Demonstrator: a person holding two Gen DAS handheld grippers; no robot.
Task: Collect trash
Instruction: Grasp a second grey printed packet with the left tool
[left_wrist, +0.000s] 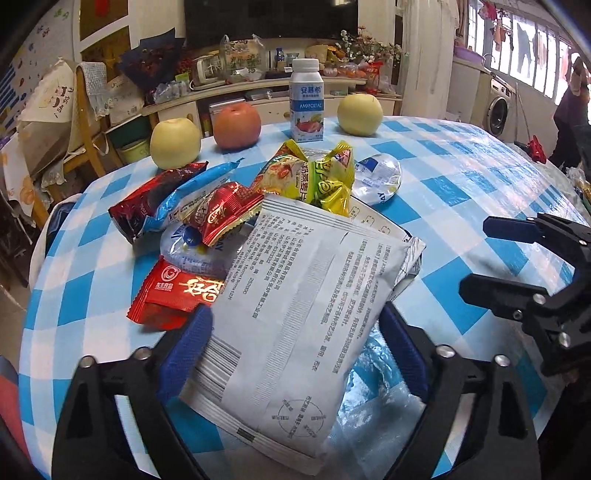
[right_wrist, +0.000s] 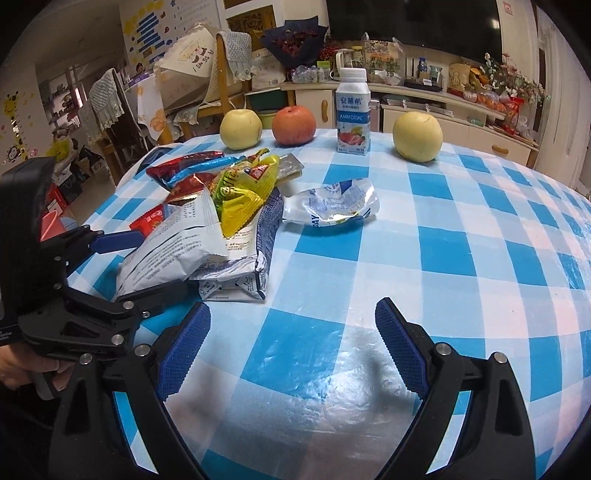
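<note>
Blue pads of the left tool stand spread on either side of a large grey printed packet, not visibly pressing it. That packet lies at the near edge of a wrapper pile on the checked bench. Beside it, the right tool hangs spread over bare cloth, empty. Beyond lie a crumpled white pouch, fruit and a milk bottle.
</note>
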